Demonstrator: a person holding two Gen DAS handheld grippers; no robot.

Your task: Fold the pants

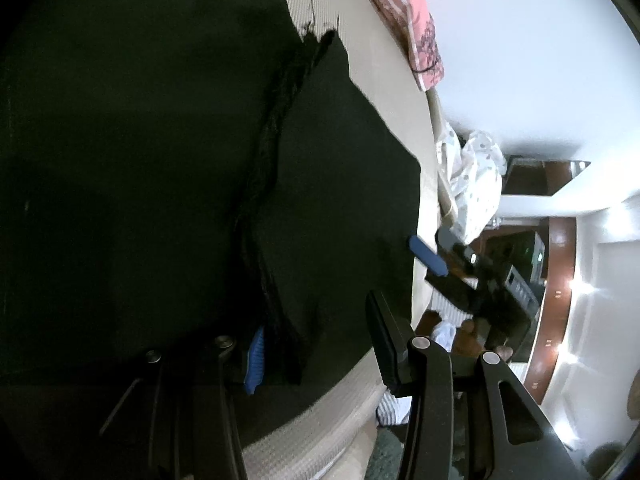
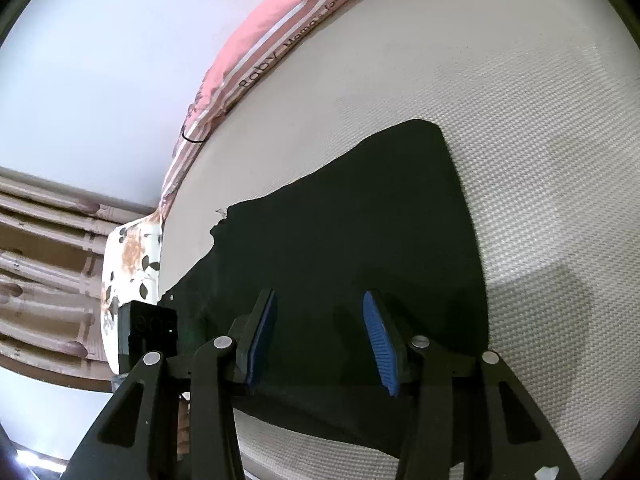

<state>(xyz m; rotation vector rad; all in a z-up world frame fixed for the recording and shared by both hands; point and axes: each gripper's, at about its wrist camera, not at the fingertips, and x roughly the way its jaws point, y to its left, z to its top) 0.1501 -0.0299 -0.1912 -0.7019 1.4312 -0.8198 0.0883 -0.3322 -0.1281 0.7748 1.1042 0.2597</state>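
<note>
While the black pants lie spread flat on the cream mattress of the bed, both claws are low over the cloth. The right claw stands spread above the near edge of the pants, and its blue pads hold nothing. The left claw is over a dark ridge of fabric; it seems to pinch this fold, but the view is too dark to tell. A pink pillow lies along the far side of the mattress.
</note>
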